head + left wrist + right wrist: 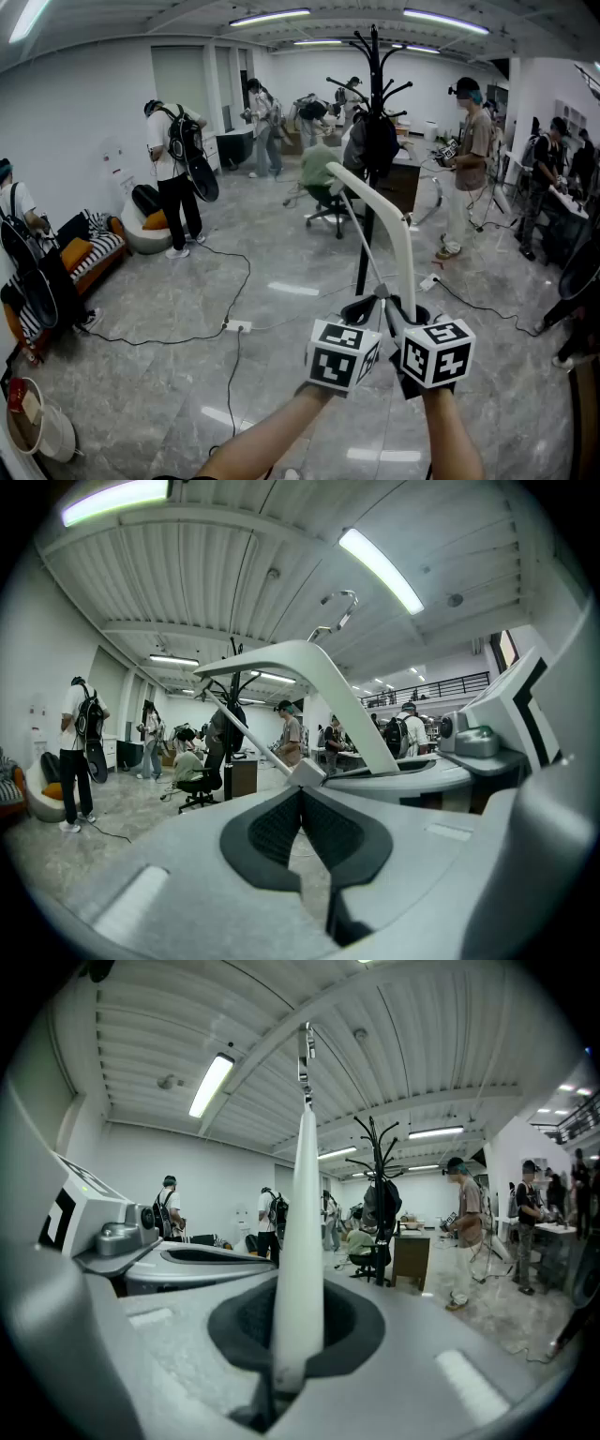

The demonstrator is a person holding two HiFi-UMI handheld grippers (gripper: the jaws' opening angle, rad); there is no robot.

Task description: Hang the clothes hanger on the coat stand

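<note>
The right gripper pinches the clothes hanger's arm tip and the left gripper its bar; lift the hook clear above a coat stand prong.

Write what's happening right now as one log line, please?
right gripper: shut on white clothes hanger | left gripper: jaws together by hanger's other end | coat stand: ahead, hanger not yet hung

The white plastic clothes hanger's lower end disappears between the right gripper's jaws; its metal hook cannot be made out in the head view.
</note>
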